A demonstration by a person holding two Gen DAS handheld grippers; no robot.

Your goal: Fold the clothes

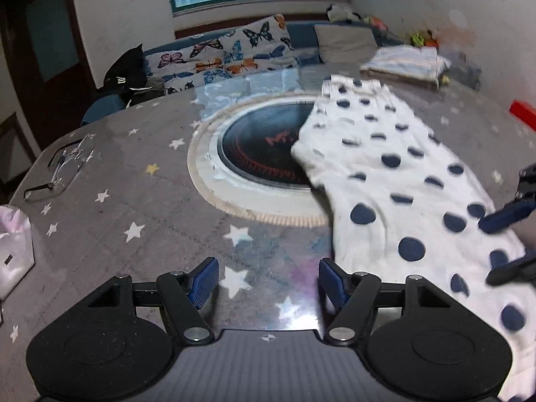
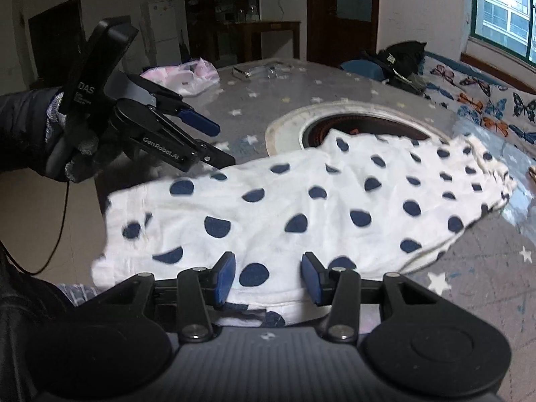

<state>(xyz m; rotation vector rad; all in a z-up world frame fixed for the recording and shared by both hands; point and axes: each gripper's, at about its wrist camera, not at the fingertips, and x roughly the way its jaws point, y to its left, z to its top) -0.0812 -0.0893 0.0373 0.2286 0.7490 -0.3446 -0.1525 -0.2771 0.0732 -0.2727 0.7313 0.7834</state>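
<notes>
Polka-dot garment (image 2: 318, 207) spread on star-print table (image 1: 140, 181), right of empty, wide-open left gripper (image 1: 268, 281), right gripper (image 2: 268, 278) spread wide over its near edge, gripping nothing.

Both of your grippers gape wide, nothing between the pads.

Your left gripper (image 1: 268, 283) points toward 12 o'clock, its 2 fingers spread. Your right gripper (image 2: 268, 279) does likewise. In the right wrist view, your gloved left hand (image 2: 72, 149) at 9 o'clock grasps its handle, sleeve dark.
</notes>
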